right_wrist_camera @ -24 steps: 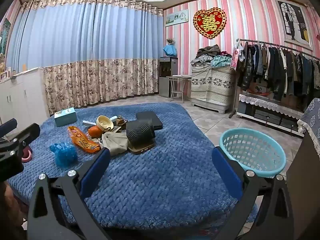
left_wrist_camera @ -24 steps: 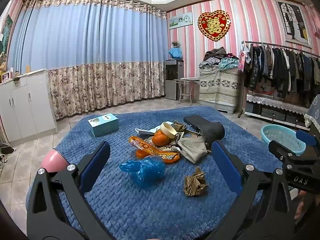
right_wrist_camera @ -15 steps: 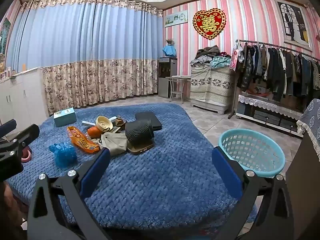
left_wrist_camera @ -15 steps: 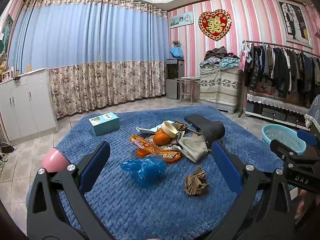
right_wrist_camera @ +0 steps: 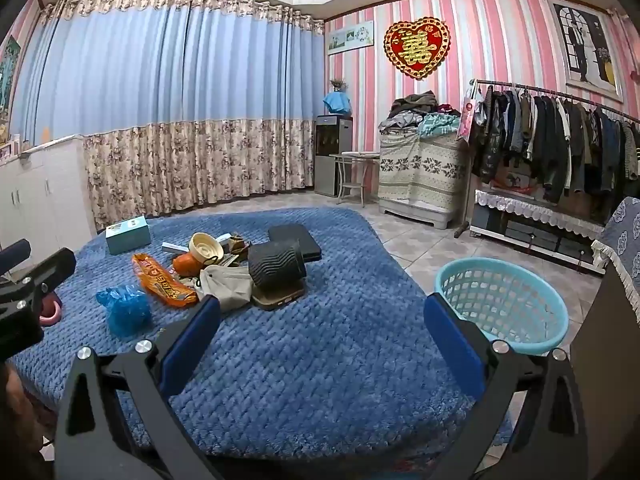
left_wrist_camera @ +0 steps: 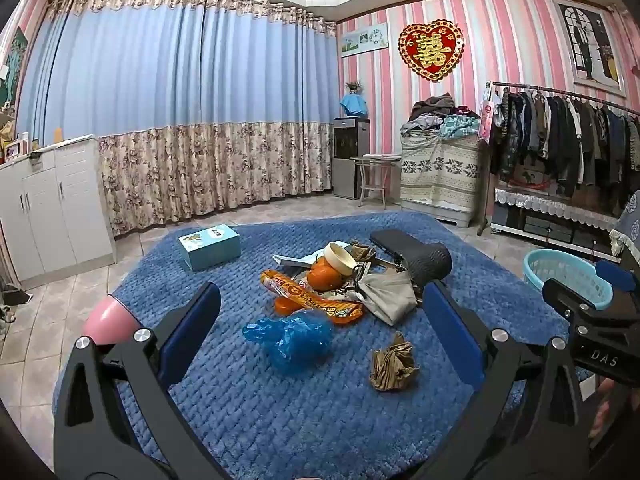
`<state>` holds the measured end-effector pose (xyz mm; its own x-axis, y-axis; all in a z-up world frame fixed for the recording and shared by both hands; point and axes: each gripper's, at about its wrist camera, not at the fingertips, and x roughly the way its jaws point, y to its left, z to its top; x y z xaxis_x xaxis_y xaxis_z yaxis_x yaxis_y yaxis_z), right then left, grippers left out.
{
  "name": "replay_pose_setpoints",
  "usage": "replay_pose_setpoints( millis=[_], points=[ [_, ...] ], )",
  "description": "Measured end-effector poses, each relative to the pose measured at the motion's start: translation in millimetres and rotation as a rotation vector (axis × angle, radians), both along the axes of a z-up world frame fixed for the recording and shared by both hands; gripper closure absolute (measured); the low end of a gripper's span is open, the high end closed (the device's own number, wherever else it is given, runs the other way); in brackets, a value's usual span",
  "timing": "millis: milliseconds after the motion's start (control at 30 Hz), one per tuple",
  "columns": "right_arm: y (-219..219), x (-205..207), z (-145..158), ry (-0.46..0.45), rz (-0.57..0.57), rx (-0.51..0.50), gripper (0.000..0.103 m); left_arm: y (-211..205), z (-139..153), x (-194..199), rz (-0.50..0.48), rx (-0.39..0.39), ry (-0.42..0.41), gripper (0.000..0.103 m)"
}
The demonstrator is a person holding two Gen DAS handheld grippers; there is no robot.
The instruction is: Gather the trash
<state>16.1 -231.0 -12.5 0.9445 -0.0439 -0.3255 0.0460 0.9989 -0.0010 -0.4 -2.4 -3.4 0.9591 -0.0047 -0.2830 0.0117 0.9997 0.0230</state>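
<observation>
Trash lies on a blue plush-covered surface: a crumpled blue plastic bag, a brown paper wad, an orange snack wrapper, orange peel with a cream cup and a grey crumpled bag. My left gripper is open and empty, above and short of the blue bag. My right gripper is open and empty over bare blue cover; the pile is to its far left. A light-blue mesh basket stands on the floor to the right.
A black ribbed roll lies on a phone, with a black pad behind. A teal box sits at the back left. A pink object is at the left edge. White cabinet, curtains and clothes rack line the room.
Both views have shifted only slightly; the grippers stay open and nothing on the cover has moved.
</observation>
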Motion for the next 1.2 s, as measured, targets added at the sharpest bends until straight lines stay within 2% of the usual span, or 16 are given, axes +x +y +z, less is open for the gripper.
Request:
replay_pose_setpoints(
  millis=[833,1033,1200],
  points=[
    [-1,2,-8,0.006,-0.006,0.0,0.004,-4,-2,0,0.0,-0.002,0.003,0.005],
    [-4,2,-6,0.004,-0.01,0.0,0.004,2,3,-1,-0.001,-0.002,0.003,0.005],
    [-4,3,-6,0.005,-0.01,0.001,0.004,10,-5,5,-0.002,-0.003,0.005,0.005]
  ],
)
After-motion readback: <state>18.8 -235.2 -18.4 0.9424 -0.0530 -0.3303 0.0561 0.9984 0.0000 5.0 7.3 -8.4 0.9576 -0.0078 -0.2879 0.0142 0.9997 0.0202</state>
